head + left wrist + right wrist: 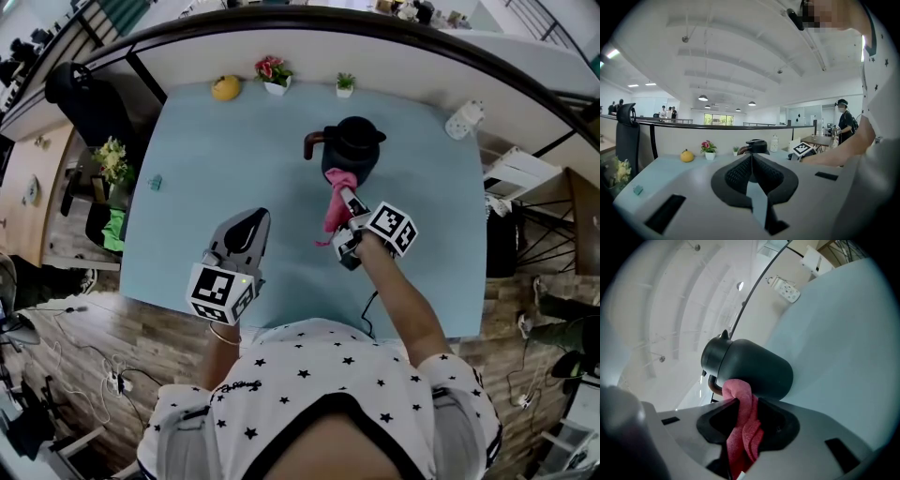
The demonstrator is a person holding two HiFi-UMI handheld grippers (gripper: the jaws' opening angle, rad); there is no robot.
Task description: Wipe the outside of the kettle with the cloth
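Tabletop point(187, 244) pale blue (office point(717, 93) beyond); right claw point(346, 197) pinches cloth point(334, 217) on kettle point(356, 142), left claw point(256, 217) closed.

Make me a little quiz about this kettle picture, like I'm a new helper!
1. Fill in: the cloth in the right gripper presses on the black ____.
2. What colour is the cloth? A blue, B pink, C green.
3. True or false: the left gripper holds the cloth too.

Key:
1. kettle
2. B
3. False: it is shut with nothing in it.
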